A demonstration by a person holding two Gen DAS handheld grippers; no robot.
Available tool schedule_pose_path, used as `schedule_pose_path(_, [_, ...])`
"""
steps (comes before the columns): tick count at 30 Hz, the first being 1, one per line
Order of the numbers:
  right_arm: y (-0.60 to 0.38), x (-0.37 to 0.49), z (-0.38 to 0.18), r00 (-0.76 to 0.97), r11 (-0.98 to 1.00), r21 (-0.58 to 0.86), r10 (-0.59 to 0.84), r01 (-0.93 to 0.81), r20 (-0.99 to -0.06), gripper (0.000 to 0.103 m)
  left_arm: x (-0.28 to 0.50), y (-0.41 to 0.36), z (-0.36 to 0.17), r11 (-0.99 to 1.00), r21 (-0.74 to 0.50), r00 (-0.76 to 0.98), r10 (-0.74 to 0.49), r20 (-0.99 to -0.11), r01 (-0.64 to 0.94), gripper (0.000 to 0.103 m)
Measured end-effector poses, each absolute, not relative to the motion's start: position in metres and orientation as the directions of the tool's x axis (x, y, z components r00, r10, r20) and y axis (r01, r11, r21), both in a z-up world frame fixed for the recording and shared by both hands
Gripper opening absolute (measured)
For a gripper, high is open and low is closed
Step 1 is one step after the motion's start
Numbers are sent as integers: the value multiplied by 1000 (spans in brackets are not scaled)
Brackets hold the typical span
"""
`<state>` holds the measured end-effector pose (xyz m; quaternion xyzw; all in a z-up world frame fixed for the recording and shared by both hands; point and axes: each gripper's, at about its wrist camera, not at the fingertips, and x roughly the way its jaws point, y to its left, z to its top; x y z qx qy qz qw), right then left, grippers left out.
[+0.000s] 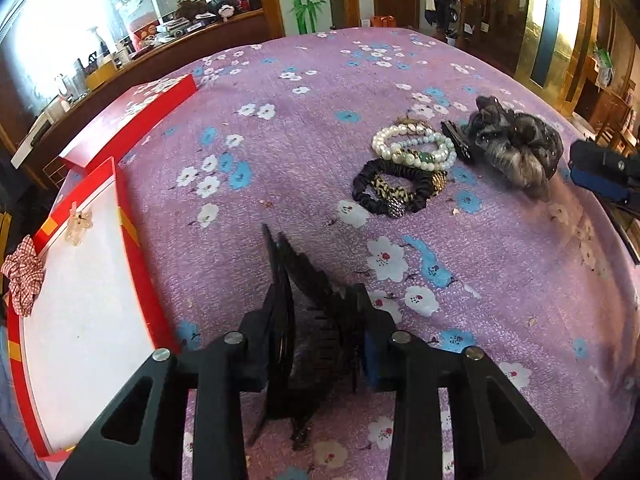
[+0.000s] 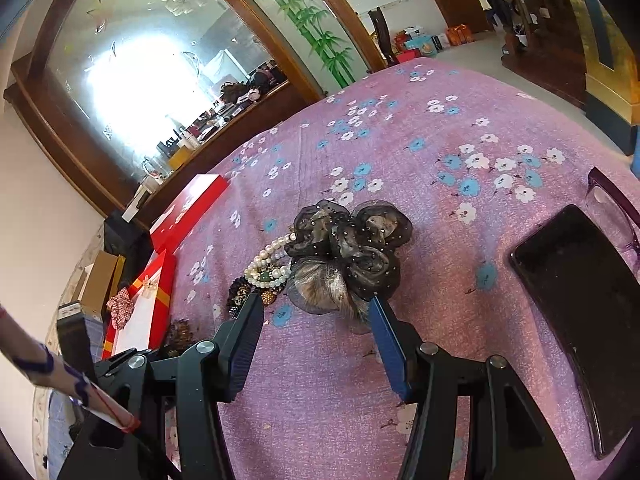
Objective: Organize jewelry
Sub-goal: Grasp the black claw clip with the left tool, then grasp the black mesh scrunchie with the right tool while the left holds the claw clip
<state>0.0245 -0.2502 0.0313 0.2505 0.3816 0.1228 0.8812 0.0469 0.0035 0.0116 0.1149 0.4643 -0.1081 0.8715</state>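
Two left fingers [image 1: 276, 320] around hair clip [image 1: 312, 312]

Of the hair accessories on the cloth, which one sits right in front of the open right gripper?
The black organza bow hairpiece with the furry tuft, just ahead of the right gripper. The black and leopard scrunchies lie farther left beside the pearl bracelets.

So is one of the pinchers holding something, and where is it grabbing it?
Yes. The left gripper pinches a black toothed hair clip across its lower body. The right gripper is open and holds nothing.
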Motion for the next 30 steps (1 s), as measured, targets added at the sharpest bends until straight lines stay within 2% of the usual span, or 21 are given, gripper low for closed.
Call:
schedule_pose_path(8, [-252,19,59,667,846,533,409,-21,-623,59,36,29,73,963,-13,628,-185,-756,268,32])
schedule_pose_path(10, [-254,26,70,657,849,528,412,-24,-632,70,39,33,89,968,-50,654,-205,-728,247,32])
schedule_pose_path(12, [-254,37,77,649,858,514,401,-18,-646,76,46,33,98,970,-81,670,-218,-710,231,32])
schedule_pose_path(15, [-253,62,75,626,870,493,382,5,-680,76,58,27,100,968,-122,683,-243,-689,221,32])
schedule_pose_path(21, [-247,102,41,539,921,381,280,84,-794,76,76,20,69,961,-164,655,-272,-705,222,32])
schedule_pose_path(22, [-242,106,33,520,925,373,282,76,-806,68,78,20,65,960,-168,650,-274,-709,222,32])
schedule_pose_path(23, [-238,108,27,504,932,355,274,71,-819,52,81,22,60,959,-176,640,-280,-715,223,32])
schedule_pose_path(24, [-236,109,20,499,937,342,262,74,-826,15,81,23,57,957,-182,635,-285,-718,224,32])
schedule_pose_path(25, [-237,108,14,503,932,351,264,86,-823,14,81,24,54,957,-184,630,-286,-722,224,32])
schedule_pose_path(30, [-248,92,34,656,894,447,323,24,-682,12,81,24,49,957,-180,623,-285,-728,228,32])
